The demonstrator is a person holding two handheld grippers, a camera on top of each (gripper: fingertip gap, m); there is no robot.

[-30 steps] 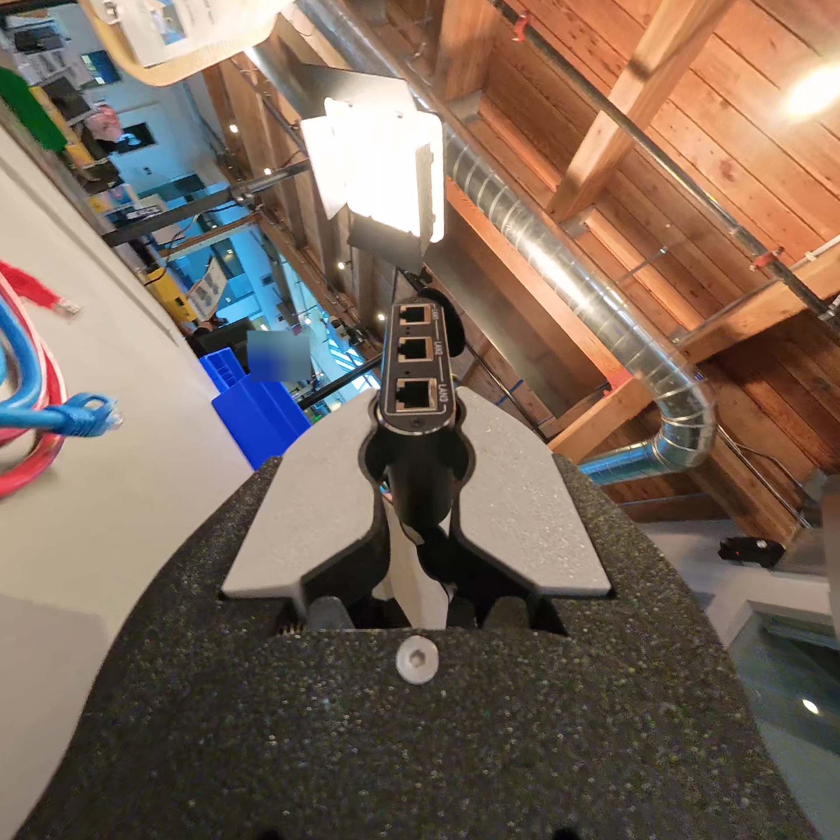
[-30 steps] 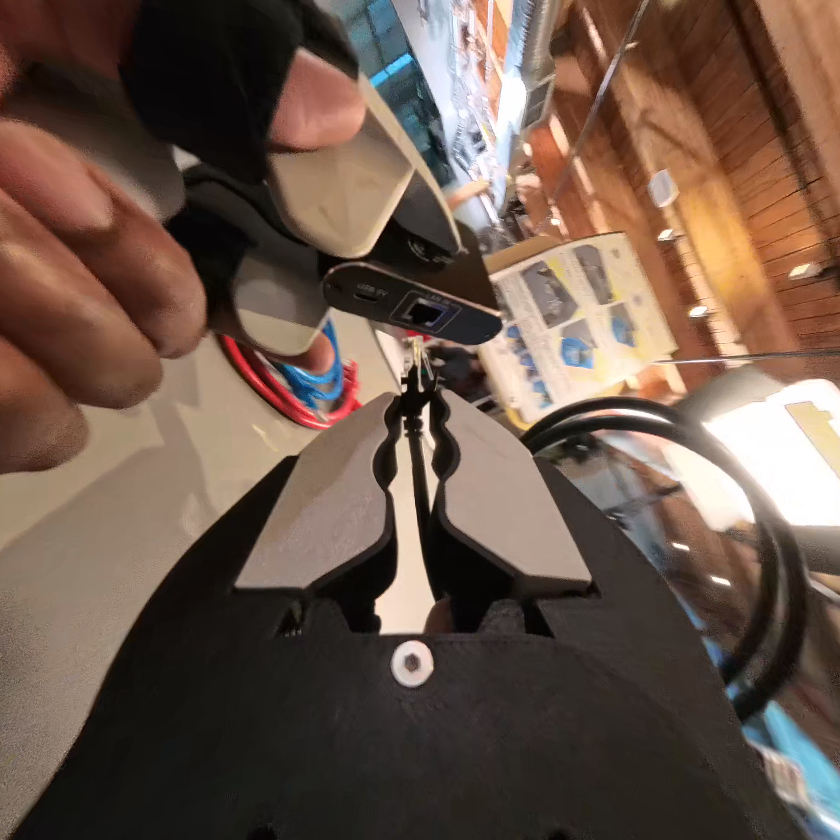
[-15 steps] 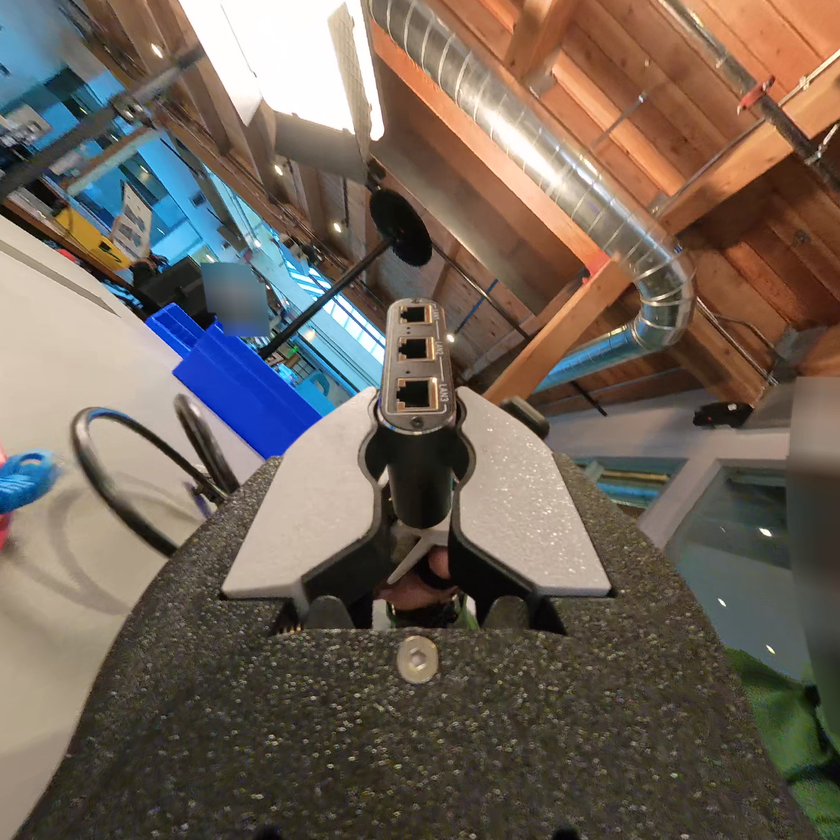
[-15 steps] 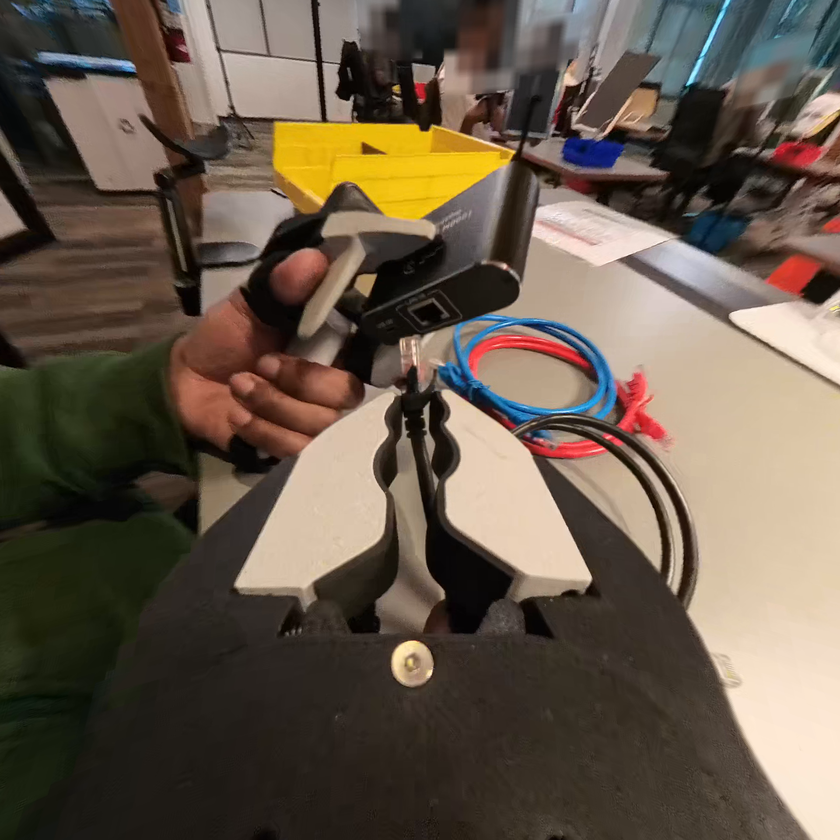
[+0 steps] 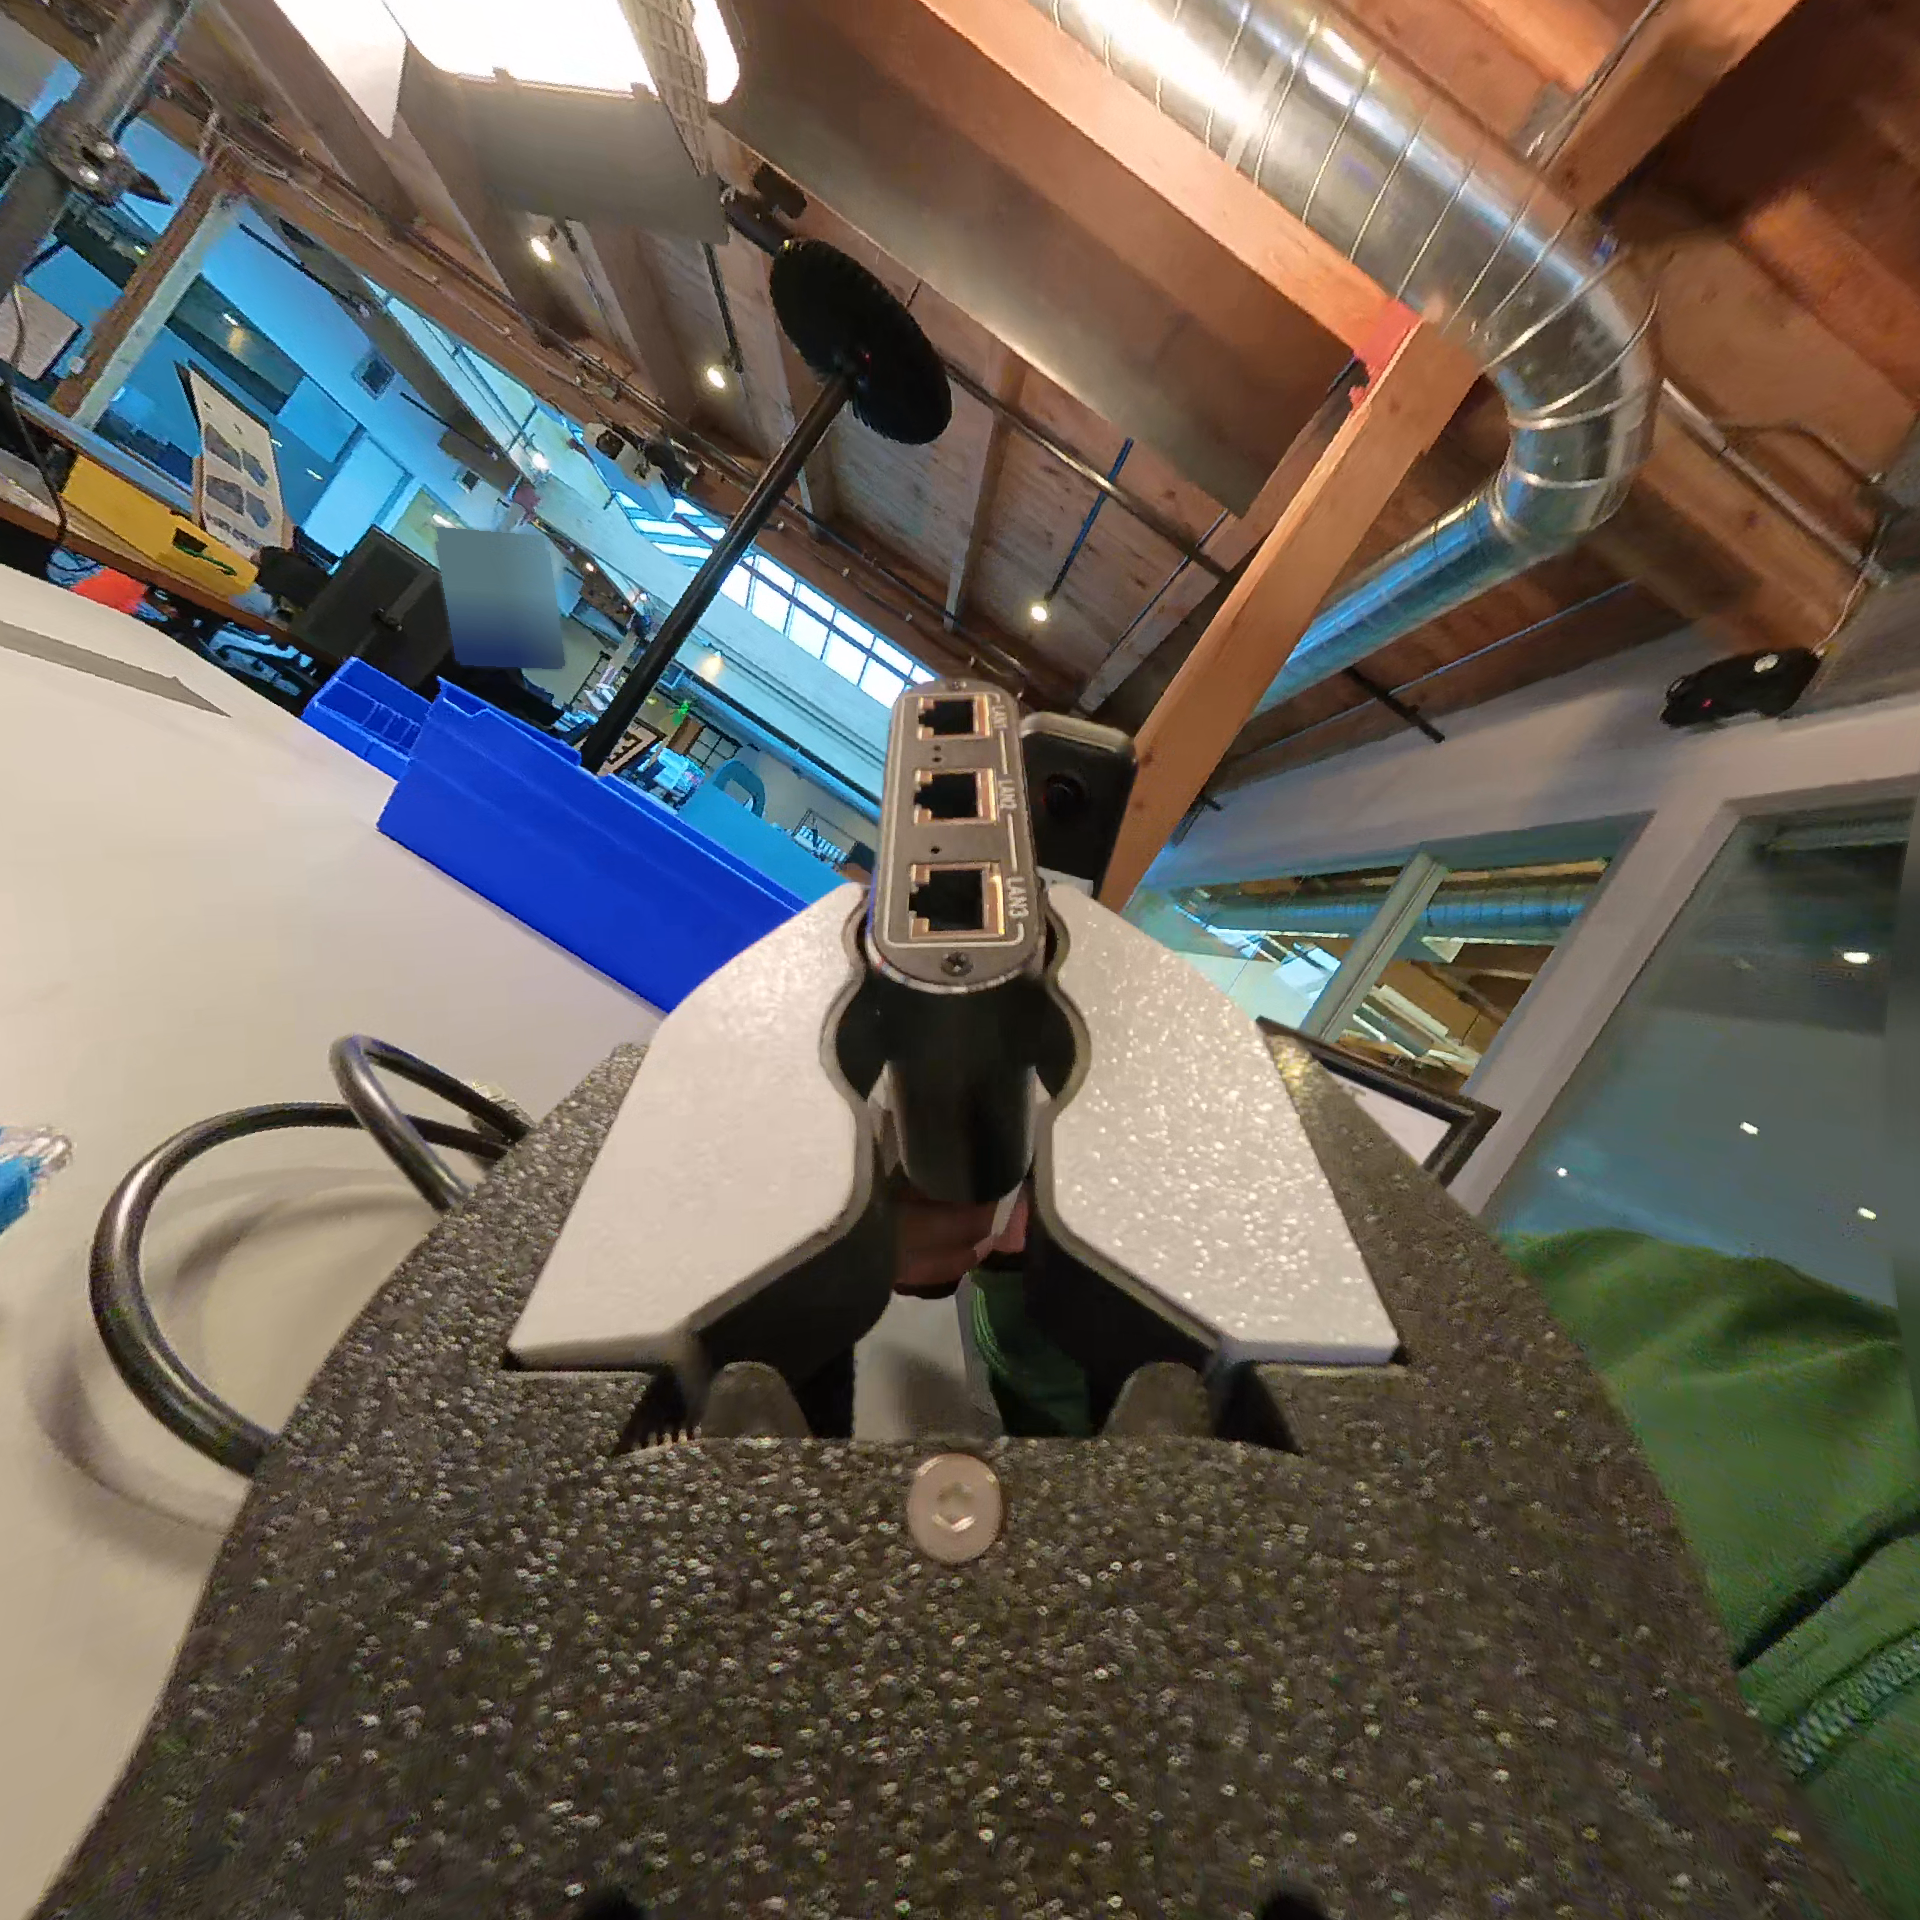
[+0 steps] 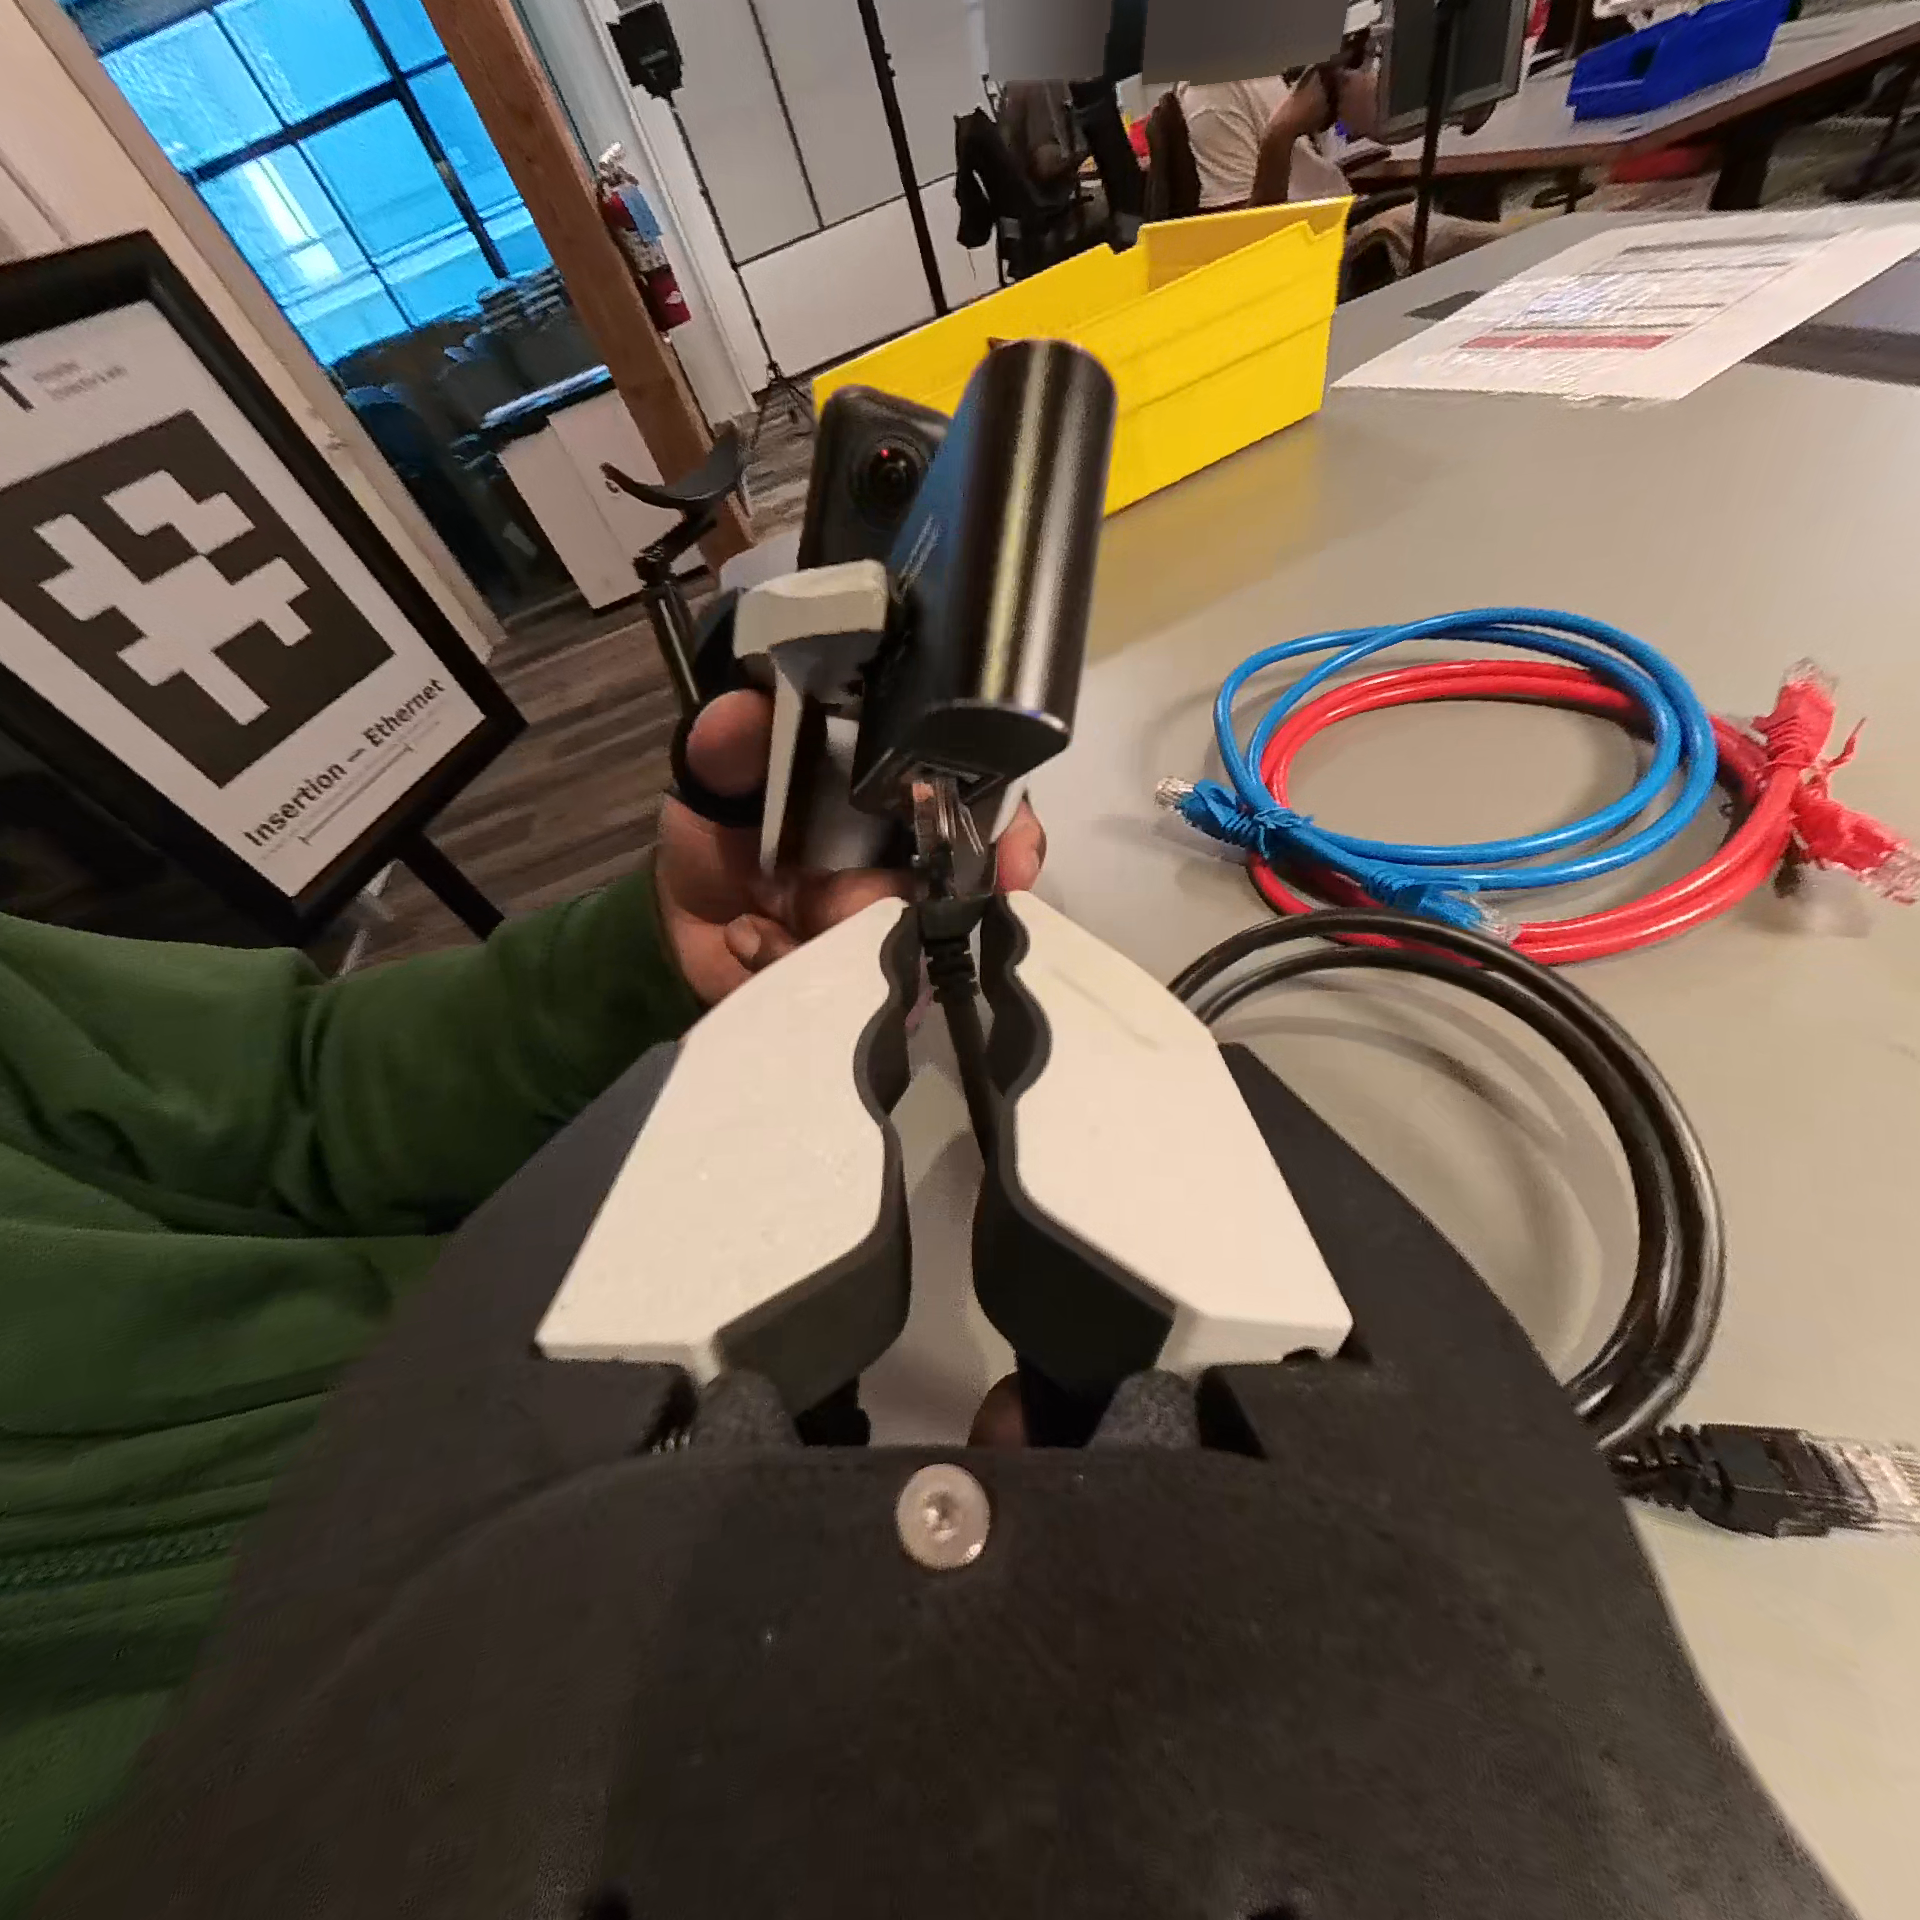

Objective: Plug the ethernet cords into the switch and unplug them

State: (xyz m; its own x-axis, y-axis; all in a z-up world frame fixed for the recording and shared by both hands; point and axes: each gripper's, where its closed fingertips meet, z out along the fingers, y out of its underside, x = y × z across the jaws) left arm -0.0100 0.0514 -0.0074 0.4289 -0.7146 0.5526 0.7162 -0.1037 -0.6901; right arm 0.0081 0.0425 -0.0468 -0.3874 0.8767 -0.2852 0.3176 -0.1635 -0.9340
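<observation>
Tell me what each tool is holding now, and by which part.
Left tool: the switch, by its lower end. Right tool: the black ethernet cord, just behind its plug.

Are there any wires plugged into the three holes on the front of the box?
No, in the left wrist view all three holes on the switch held by the left tongs are empty.

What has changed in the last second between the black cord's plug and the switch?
The right tool brought the black cord plug up to the single port on the end of the switch; the tip now sits at its mouth. Unchanged: the left tool grips the switch, three ports empty.
</observation>
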